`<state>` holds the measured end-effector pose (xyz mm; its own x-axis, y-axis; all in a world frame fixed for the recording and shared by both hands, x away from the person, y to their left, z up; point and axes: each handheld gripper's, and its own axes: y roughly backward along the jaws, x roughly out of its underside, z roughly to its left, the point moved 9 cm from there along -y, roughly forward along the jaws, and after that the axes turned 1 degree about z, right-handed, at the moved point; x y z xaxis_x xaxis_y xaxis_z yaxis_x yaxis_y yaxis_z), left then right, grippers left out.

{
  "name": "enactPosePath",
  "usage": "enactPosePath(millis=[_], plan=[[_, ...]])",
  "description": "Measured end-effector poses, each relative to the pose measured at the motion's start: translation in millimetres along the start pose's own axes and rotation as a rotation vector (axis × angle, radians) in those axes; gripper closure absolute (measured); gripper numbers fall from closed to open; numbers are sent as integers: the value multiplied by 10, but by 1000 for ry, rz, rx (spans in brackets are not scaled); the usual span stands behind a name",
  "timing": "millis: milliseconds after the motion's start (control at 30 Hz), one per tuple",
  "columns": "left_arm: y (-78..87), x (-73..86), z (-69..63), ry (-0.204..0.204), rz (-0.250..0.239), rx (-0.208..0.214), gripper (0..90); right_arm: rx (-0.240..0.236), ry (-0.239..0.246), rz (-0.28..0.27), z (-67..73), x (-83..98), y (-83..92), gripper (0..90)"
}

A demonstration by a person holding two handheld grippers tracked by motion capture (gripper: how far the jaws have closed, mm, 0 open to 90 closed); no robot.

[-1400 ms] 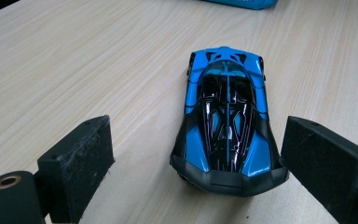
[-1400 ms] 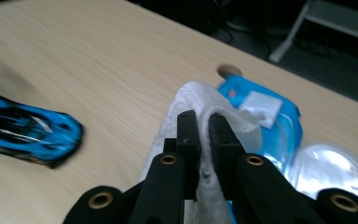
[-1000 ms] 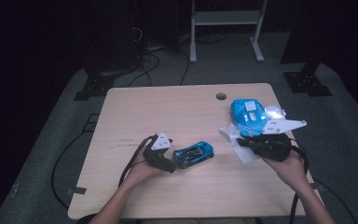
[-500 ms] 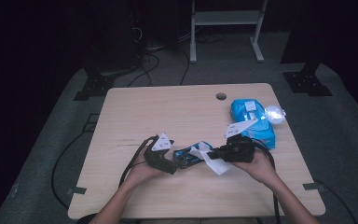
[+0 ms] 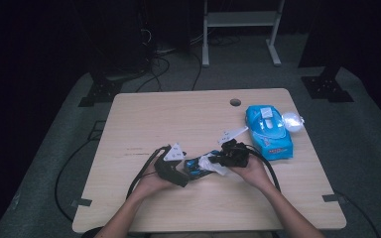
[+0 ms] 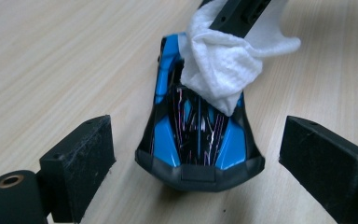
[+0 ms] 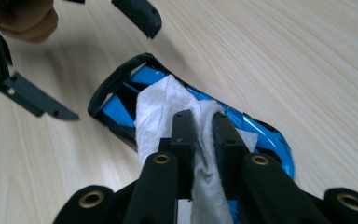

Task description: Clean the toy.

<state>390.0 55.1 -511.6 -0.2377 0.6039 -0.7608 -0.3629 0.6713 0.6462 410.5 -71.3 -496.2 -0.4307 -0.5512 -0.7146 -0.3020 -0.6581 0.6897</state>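
Observation:
A blue and black toy car (image 5: 194, 167) lies on the wooden table (image 5: 178, 119), in front of the person. My left gripper (image 5: 183, 174) is open, and its two jaws stand apart on either side of the car's (image 6: 200, 140) end without touching it. My right gripper (image 5: 218, 159) is shut on a white wipe (image 5: 212, 164). The wipe (image 7: 168, 105) is pressed down on the car's (image 7: 121, 100) roof, pinched between my right gripper's (image 7: 203, 122) jaws. In the left gripper view the wipe (image 6: 223, 70) drapes over the far half of the car.
A blue pack of wipes (image 5: 269, 130) lies at the right of the table, with a clear plastic piece (image 5: 291, 120) beside it. A cable hole (image 5: 235, 102) sits near the far edge. Cables trail off the table's left side.
My right gripper has carried the wipe leftward, from beside the blue pack to the top of the toy car. My left gripper has stayed by the car.

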Motion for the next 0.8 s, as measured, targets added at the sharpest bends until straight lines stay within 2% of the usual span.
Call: enactPosePath(millis=[33,100,233,367,433,467,567,600,700,800], plan=[[-10,6,-3,0,2,2,95,1,1,-4,6,13,-25,773],[-35,19,-8,-1,11,3,95,36,19,3,1,58,-70,749],[-104,77,7,-8,51,-2,127,59,28,-27,-10,90,-67,710],[-138,87,15,1,55,14,173,60,2,-55,-16,119,-71,645],[-154,80,4,2,53,25,188,67,1,-34,-20,139,-72,576],[-158,79,-6,-3,52,36,222,60,-10,-29,-16,146,-74,565],[-172,77,-9,0,52,35,233,66,-16,-25,-21,150,-65,515],[-176,75,-4,-5,53,39,235,73,-6,-32,-18,131,-45,473],[-180,73,-2,-5,51,42,235,65,-2,-41,13,107,-17,454],[-182,73,-1,-6,48,42,236,95,55,-52,88,71,-15,449]])
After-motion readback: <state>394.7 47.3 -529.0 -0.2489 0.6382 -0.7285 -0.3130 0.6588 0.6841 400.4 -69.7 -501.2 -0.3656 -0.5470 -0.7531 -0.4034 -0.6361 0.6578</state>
